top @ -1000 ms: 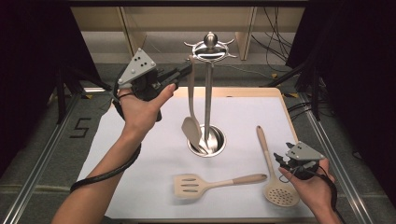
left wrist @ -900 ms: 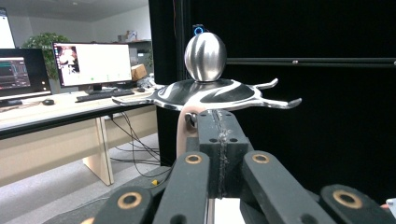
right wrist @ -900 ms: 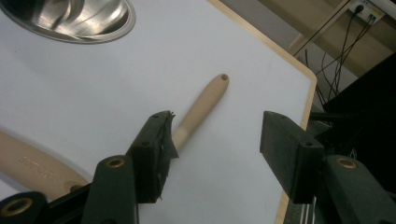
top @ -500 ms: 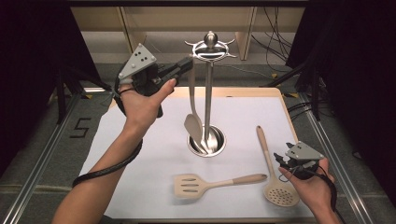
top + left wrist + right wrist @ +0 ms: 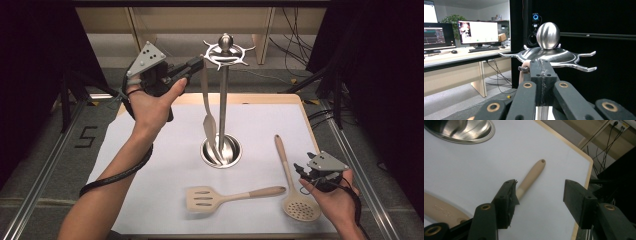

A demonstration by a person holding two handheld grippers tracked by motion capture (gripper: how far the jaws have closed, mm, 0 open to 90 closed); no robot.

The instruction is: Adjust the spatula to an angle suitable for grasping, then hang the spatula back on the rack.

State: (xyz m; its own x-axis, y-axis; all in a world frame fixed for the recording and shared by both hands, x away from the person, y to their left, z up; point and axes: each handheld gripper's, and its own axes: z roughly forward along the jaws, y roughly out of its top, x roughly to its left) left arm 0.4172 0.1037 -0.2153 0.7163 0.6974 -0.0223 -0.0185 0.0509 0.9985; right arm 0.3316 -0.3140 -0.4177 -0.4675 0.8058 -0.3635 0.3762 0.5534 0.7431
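A steel utensil stand with a hooked crown rises from a round base at the middle of the white mat. My left gripper is raised to the crown, shut on the top of a long utensil, which hangs beside the pole. Its beige handle end sits at the closed jaw tips, next to a hook. My right gripper rests low at the front right, open. The beige handle of a skimmer spoon lies just by its left jaw.
A beige slotted spatula lies flat on the mat in front of the stand. The mat sits on a wood-edged board. Metal rails run along both sides of the table. Desks with monitors stand beyond.
My left hand has shifted slightly right and up, and the hanging utensil's head has swung closer to the pole. The right hand has stayed put.
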